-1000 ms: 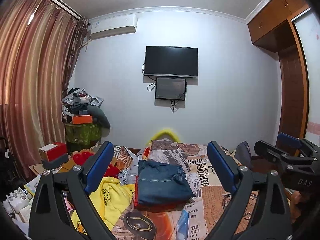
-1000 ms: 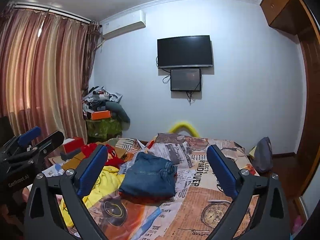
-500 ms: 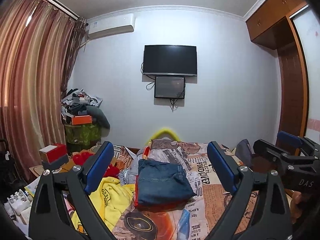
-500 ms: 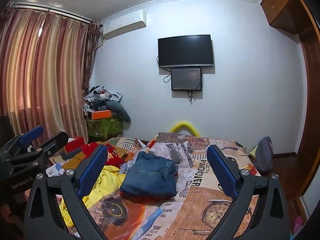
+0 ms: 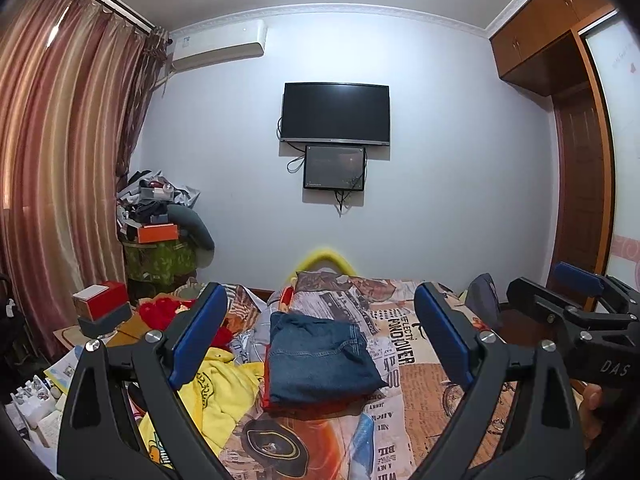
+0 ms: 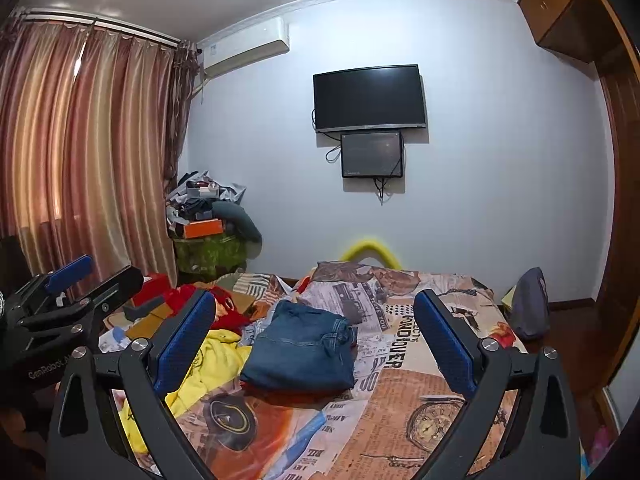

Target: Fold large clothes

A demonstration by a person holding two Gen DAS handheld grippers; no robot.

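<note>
Folded blue jeans [image 5: 320,356] lie on top of a red garment in the middle of the bed, and show in the right wrist view [image 6: 302,352] too. A crumpled yellow garment [image 5: 216,392] lies to their left, also in the right wrist view [image 6: 200,364]. My left gripper [image 5: 320,340] is open and empty, held above the near end of the bed. My right gripper [image 6: 316,344] is open and empty beside it, and shows at the right edge of the left wrist view [image 5: 576,304].
The bed [image 6: 420,400] has a newspaper-print cover. Red clothes [image 5: 168,312] and boxes [image 5: 102,306] pile at the left. A cluttered stack [image 5: 160,232] stands by the curtain. A TV [image 5: 336,114] hangs on the far wall. A grey bag [image 6: 528,304] sits right of the bed.
Both grippers stay open and empty. The views have shifted only slightly; the clothes have not moved.
</note>
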